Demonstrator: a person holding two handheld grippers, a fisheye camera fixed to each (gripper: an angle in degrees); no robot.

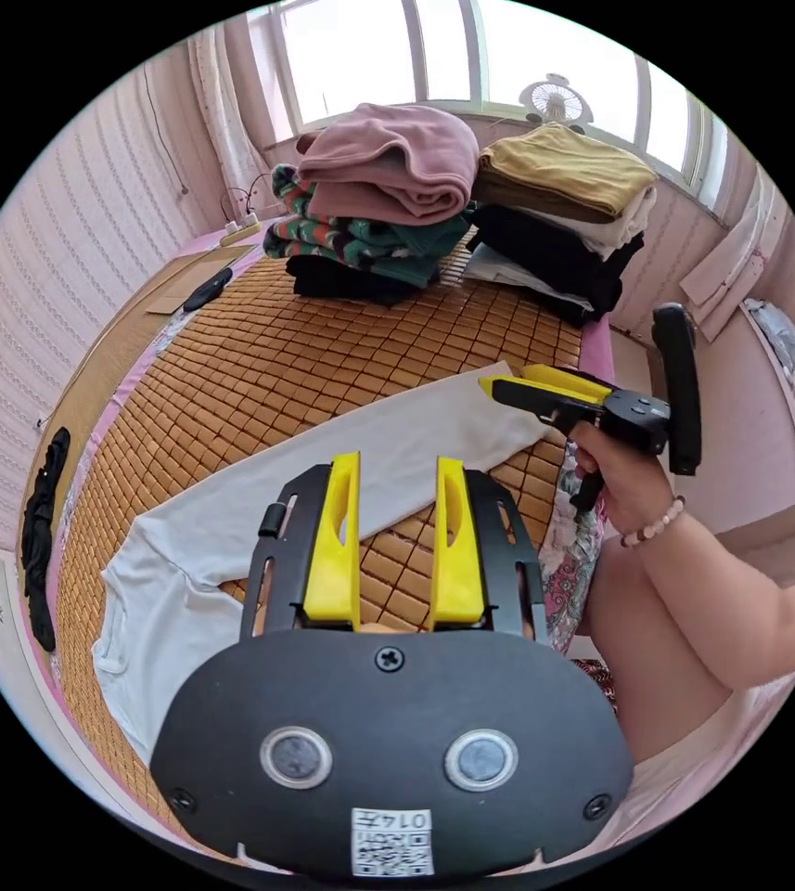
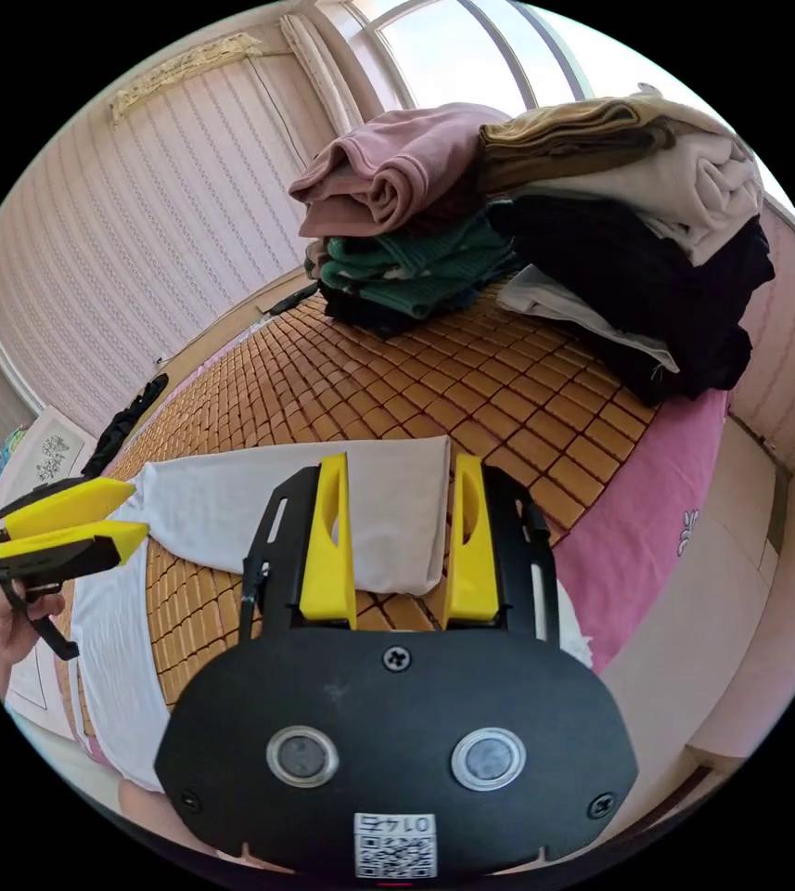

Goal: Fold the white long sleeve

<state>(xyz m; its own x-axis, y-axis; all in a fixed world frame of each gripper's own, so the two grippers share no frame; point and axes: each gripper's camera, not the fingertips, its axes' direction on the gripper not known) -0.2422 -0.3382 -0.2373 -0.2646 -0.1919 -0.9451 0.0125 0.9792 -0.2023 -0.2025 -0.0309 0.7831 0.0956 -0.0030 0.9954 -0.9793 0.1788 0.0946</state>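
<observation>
Wall: pale striped paper, left side of room; dark cloth strip (image 1: 42, 520) lying along bed edge beside it.
Surface: bed w/ woven bamboo-tile mat (image 1: 323, 362), pink sheet (image 2: 657, 520) showing at right edge.
White long sleeve (image 1: 258, 520): flat on near part of mat, body at left, one sleeve stretched across to the right; cuff end (image 2: 406, 520) lies just beyond the right gripper's jaws.
Left gripper (image 1: 395, 529): jaws apart, nothing between them, hovering over sleeve/mat.
Right gripper (image 2: 403, 534): jaws released, empty; in left gripper view it sits at the sleeve's right end, held by a hand (image 1: 620, 483) w/ bead bracelet.
Far end: two stacks of folded clothes, pink-topped pile (image 1: 388, 176) on left, mustard-topped pile (image 1: 564, 176) on right.
Behind: bright window (image 1: 471, 46), small fan (image 1: 555, 97) on sill.
</observation>
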